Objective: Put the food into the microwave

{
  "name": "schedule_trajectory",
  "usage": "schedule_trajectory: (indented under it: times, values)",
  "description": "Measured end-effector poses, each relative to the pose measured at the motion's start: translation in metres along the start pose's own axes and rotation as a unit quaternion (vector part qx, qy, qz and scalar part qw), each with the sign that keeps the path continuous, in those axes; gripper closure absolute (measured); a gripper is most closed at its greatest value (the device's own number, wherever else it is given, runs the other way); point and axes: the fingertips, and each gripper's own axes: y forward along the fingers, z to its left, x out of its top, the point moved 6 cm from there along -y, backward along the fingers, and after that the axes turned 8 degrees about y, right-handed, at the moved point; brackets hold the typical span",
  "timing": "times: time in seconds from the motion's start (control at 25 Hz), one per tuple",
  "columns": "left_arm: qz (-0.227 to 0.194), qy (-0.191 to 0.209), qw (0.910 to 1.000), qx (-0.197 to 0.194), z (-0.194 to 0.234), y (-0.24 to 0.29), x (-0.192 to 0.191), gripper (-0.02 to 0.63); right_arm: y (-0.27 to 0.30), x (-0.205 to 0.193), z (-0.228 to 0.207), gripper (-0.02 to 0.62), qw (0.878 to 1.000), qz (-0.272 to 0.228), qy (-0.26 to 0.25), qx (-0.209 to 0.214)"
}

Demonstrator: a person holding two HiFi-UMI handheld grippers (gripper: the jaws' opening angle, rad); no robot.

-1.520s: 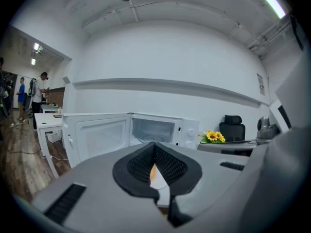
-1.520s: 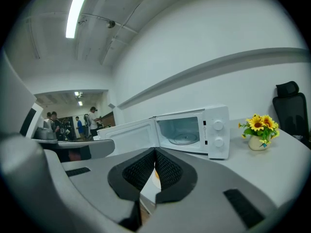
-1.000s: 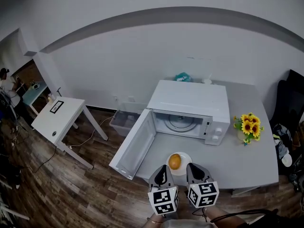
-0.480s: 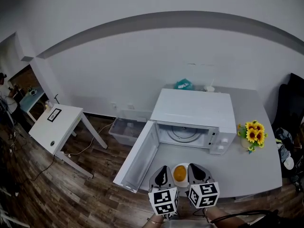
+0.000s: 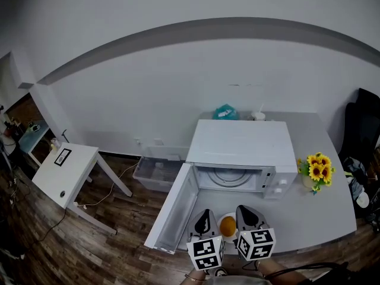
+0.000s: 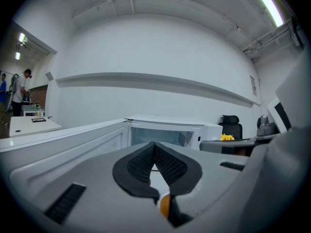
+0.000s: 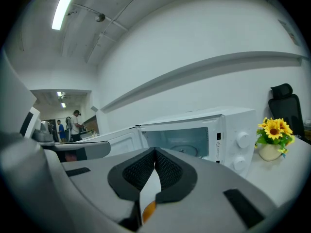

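Observation:
A white plate (image 5: 221, 221) bearing an orange round food (image 5: 227, 225) is between my two grippers near the grey table's front edge (image 5: 309, 233). My left gripper (image 5: 205, 223) is shut on the plate's left rim and my right gripper (image 5: 244, 217) on its right rim. The white microwave (image 5: 240, 144) stands just beyond, its door (image 5: 175, 209) swung open to the left and the glass turntable (image 5: 228, 176) bare. In the left gripper view the gripper (image 6: 155, 159) pinches the plate's rim (image 6: 154, 178) above the food (image 6: 165, 205). In the right gripper view the gripper (image 7: 155, 161) clamps the rim (image 7: 150, 188).
A vase of sunflowers (image 5: 314, 168) stands right of the microwave. A teal object (image 5: 225, 111) lies behind it. On the wooden floor at left are a clear bin (image 5: 155, 172) and a small white table (image 5: 62, 165). A black chair (image 5: 368, 123) is at the far right.
Both grippers and the plate have moved forward toward the microwave, and the view has advanced with them. The microwave and its open door now look nearer and lower in the picture.

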Motion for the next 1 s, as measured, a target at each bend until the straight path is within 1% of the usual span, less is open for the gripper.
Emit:
schedule_trajectory:
  times: [0.2, 0.36, 0.52, 0.68, 0.84, 1.0]
  values:
    - [0.009, -0.007, 0.9999, -0.004, 0.002, 0.009, -0.007, 0.609, 0.002, -0.005, -0.006, 0.580, 1.000, 0.006, 0.001, -0.012]
    - [0.015, -0.009, 0.9999, -0.001, -0.001, 0.010, -0.012, 0.609, 0.001, -0.012, -0.016, 0.580, 1.000, 0.020, 0.001, -0.019]
    - [0.028, -0.005, 0.9996, -0.002, -0.005, 0.014, -0.015, 0.609, 0.004, -0.011, -0.017, 0.580, 1.000, 0.025, 0.003, -0.014]
    - [0.029, -0.002, 0.9996, -0.004, -0.008, 0.013, -0.015, 0.609, 0.007, -0.008, -0.017, 0.580, 1.000, 0.015, 0.004, -0.008]
    - [0.033, -0.013, 0.9994, -0.002, -0.010, 0.015, -0.020, 0.609, 0.009, -0.010, -0.019, 0.580, 1.000, 0.020, 0.002, -0.003]
    - [0.056, -0.030, 0.9979, -0.009, -0.012, 0.017, -0.031, 0.609, 0.010, -0.019, -0.027, 0.578, 0.999, 0.034, 0.002, -0.016]
